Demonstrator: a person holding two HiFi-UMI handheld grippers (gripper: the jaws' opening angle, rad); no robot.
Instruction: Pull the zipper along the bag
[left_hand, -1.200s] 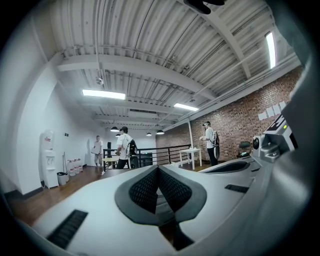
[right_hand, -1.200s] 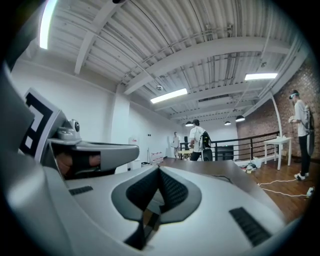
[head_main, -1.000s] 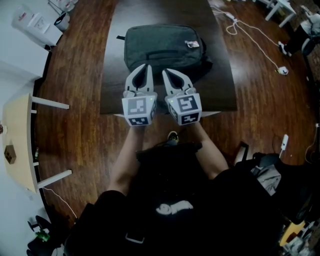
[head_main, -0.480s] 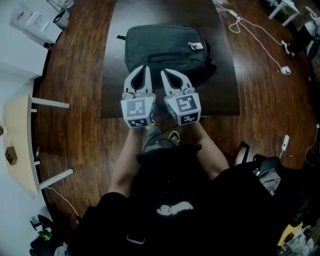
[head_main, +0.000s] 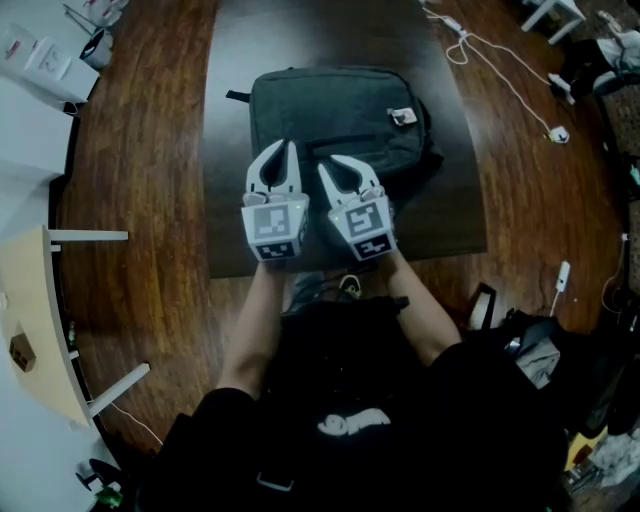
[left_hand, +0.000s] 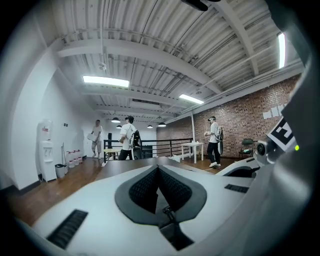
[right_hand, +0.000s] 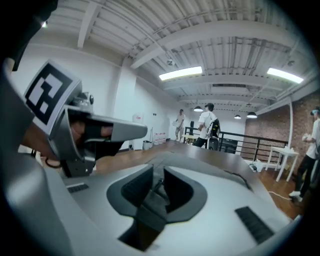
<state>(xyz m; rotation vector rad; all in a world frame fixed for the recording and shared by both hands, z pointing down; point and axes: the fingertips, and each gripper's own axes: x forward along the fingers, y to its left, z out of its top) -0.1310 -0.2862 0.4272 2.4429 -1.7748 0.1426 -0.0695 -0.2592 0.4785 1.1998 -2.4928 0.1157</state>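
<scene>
r gripper (head_main: 335, 163) fwd over bag (head_main: 330, 105), empty jaws opening; tag (head_main: 404, 117) unreadable

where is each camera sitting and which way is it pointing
Head view: on the person's head, facing steeply down at the backpack; forearms, left tongs and right tongs show.
Left gripper view: rides the left tongs, facing roughly level ahead; its jaws together, right tongs at the edge.
Right gripper view: rides the right tongs, facing likewise; jaws have just been opening, nothing between.
Shared: both gripper views show the black railing.
</scene>
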